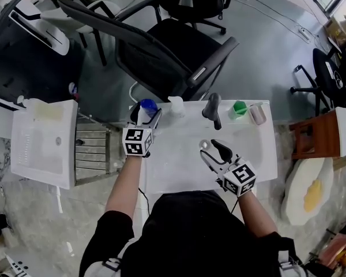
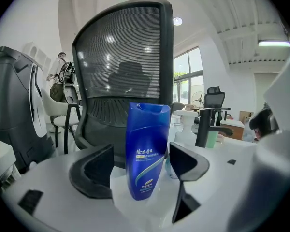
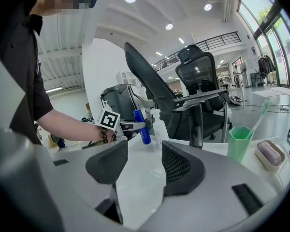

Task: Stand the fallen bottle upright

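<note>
1. Right gripper [image 3: 144, 167] had its jaws apart, with only bare white table [image 3: 140, 197] between them; black faucet [image 3: 197, 124] stood just beyond its right jaw.
2. Left of faucet: clear pump bottle [image 3: 159, 125], then blue bottle [image 3: 144, 128], near-upright, leaning slightly.
3. Further left of faucet: left gripper [image 3: 135, 125], jaws either side of blue bottle; contact unclear. Person's forearm [image 3: 63, 124] was behind it.
4. Right of faucet: green cup [image 3: 239, 144] holding toothbrush [image 3: 260, 115], then soap dish [image 3: 269, 154].
5. Behind faucet: office chair [image 3: 193, 91].
</note>
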A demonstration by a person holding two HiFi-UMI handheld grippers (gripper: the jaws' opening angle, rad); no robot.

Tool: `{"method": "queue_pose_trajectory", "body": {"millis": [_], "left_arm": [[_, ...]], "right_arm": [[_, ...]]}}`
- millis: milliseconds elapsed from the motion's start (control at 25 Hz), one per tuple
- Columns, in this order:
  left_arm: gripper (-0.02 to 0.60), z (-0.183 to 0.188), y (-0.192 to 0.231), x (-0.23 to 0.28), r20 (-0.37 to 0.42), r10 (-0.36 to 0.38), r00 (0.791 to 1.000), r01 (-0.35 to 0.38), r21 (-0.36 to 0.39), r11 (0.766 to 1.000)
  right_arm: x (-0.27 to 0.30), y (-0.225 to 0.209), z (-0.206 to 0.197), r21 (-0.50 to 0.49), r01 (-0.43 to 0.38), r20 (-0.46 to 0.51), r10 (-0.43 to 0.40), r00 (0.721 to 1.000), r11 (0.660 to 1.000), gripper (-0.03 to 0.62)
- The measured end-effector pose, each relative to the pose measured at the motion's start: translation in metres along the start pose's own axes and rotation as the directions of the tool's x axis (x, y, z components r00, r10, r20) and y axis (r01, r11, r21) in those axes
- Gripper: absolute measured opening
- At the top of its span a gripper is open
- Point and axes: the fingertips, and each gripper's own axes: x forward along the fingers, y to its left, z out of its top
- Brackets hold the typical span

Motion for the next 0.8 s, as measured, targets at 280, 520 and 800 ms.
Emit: {"method": "queue_pose_trajectory", "body": {"millis": [280,520,800], "left_arm": [[0.372,0.011,-0.006,-0.015,0.022,0.02,1.0,-0.021,0.038,0.999],[0.377,0.023,-0.011,-0.045,0.055,0.056,0.997,-0.057,0.013,0.998],[0.377,0.037,-0.04,-0.079,0.107,0.103,0.989,-0.102,-0.013,0.995]], "right_arm": [[-0.004,0.0,0.006,-0.015,0.009,0.025,-0.009,1.0,1.0,0.235],[-0.004,-0.002,0.015,-0.049,0.036,0.073,-0.032,0.997,0.998,0.202],[-0.015,-0.007,0.038,-0.103,0.06,0.137,-0.045,0.99,0.993,0.146]]}}
